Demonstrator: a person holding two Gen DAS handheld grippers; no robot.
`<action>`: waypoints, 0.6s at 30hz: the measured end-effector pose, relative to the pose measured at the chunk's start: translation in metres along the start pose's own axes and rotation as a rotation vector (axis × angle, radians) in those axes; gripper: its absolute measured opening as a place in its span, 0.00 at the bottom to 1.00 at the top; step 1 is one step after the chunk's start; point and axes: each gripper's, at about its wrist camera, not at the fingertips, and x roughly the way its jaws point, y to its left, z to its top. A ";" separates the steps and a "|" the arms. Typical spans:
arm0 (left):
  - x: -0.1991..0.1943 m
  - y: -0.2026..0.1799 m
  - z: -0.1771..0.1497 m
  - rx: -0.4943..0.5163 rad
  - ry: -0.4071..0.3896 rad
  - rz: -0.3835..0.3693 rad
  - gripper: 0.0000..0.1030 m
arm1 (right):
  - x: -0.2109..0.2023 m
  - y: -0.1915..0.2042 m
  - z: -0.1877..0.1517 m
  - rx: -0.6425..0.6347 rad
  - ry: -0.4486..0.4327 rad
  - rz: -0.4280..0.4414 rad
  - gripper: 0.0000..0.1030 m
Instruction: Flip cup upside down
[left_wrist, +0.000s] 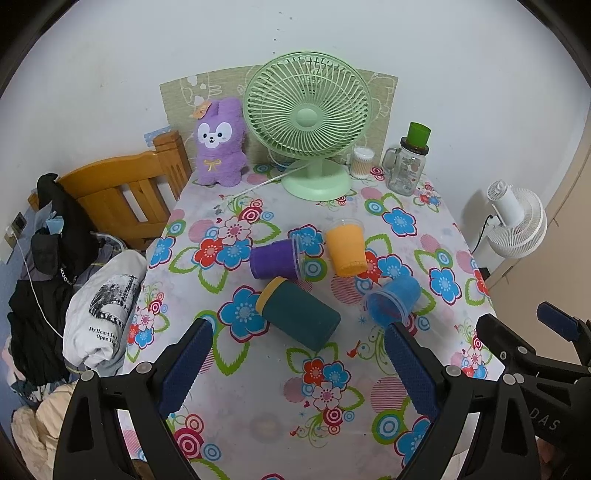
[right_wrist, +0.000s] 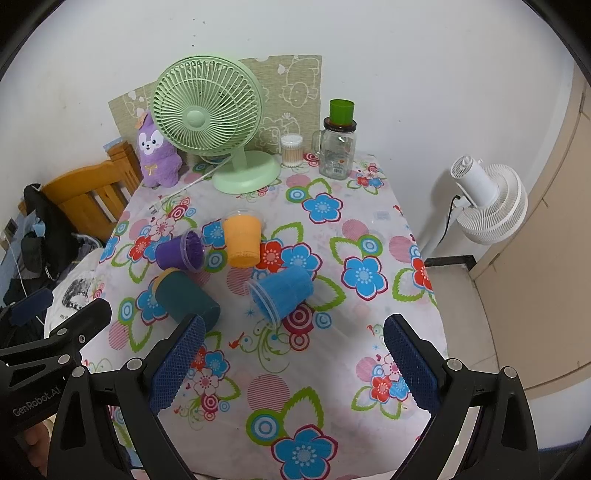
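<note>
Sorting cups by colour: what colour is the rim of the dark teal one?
Yellow rim on the dark teal cup, clearest in the left wrist view.

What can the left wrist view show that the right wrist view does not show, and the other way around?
Only the left wrist view shows the cream bedding at lower left. Only the right wrist view shows the bare floor right of the table, and looks into the purple cup. Both show four cups lying on their sides, the green fan, and both grippers open.

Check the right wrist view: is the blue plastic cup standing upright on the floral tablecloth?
No: the blue plastic cup lies on its side on the floral tablecloth, its open mouth facing the camera.
</note>
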 end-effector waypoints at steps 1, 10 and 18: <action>0.000 0.000 0.000 -0.001 0.000 -0.001 0.92 | 0.000 0.000 0.000 0.000 0.000 -0.001 0.96; 0.004 -0.005 0.004 0.038 0.008 -0.006 0.92 | 0.003 -0.006 -0.002 0.020 0.012 0.000 0.96; 0.016 -0.016 0.012 0.110 0.037 -0.024 0.92 | 0.011 -0.016 0.005 0.024 0.027 0.013 0.96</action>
